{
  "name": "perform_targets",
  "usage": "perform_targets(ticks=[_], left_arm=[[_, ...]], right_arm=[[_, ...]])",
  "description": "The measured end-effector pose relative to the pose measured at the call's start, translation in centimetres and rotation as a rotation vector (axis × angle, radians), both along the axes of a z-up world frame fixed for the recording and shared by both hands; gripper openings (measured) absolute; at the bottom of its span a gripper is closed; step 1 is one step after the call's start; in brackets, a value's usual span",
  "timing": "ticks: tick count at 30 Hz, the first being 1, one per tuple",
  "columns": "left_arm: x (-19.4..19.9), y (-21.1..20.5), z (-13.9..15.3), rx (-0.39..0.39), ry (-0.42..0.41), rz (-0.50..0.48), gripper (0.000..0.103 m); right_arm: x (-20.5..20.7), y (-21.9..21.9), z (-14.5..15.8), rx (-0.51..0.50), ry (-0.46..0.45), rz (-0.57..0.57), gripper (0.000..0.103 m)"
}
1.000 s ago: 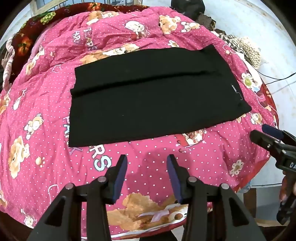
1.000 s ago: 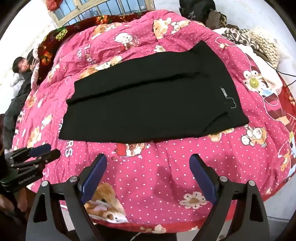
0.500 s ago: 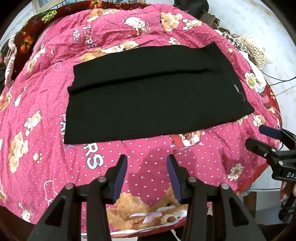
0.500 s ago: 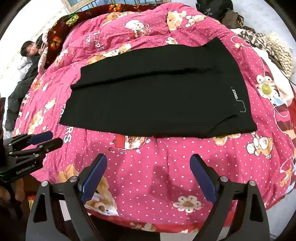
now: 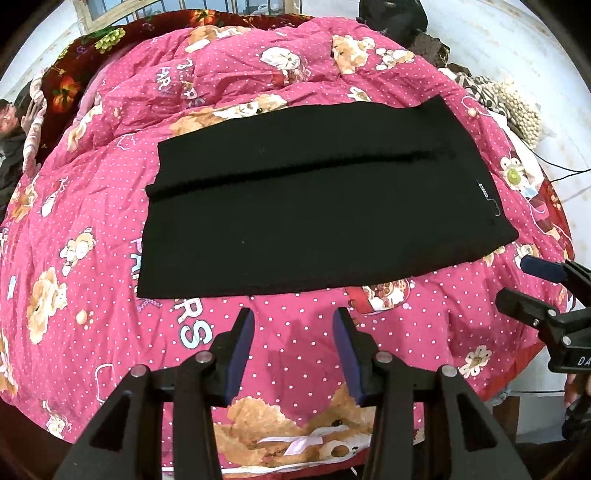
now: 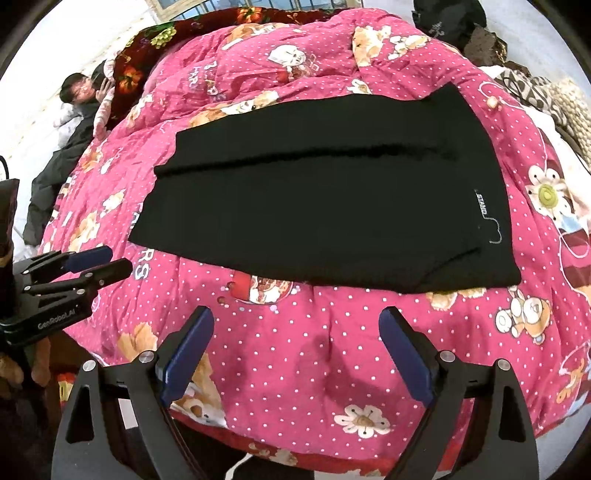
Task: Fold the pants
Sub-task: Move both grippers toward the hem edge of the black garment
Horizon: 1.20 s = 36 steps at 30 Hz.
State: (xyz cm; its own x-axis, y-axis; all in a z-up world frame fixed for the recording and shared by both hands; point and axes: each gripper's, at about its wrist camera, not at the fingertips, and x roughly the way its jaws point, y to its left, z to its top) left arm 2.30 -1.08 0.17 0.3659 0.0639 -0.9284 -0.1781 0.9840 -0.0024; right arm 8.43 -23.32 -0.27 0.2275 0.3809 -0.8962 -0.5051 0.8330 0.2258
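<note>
Black pants (image 5: 314,199) lie flat on a pink teddy-bear quilt (image 5: 295,350), legs side by side, waistband with a small white label at the right; they also show in the right wrist view (image 6: 332,206). My left gripper (image 5: 293,325) is open and empty, above the quilt just short of the pants' near edge. My right gripper (image 6: 297,325) is open wide and empty, also short of the near edge. The right gripper shows at the right edge of the left wrist view (image 5: 532,288); the left gripper shows at the left of the right wrist view (image 6: 99,262).
A dark red flowered blanket (image 6: 207,26) lies at the quilt's far end. A person (image 6: 79,96) lies at the far left. Dark bags (image 6: 447,18) and a patterned heap of clothes (image 6: 546,99) sit at the far right. The bed's near edge drops off below the grippers.
Both grippers have moved a little forward and up over the bed, so the pants sit lower in view. Jaws have kept the same opening. The pants have not moved.
</note>
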Motion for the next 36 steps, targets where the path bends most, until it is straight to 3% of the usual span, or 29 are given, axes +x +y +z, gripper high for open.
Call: perform_targets(ticks=[36], left_arm=[[2.1, 0.9, -0.9, -0.051, 0.016, 0.01, 0.046]], right_arm=[[2.0, 1.1, -0.2, -0.017, 0.0, 0.002, 0.091]])
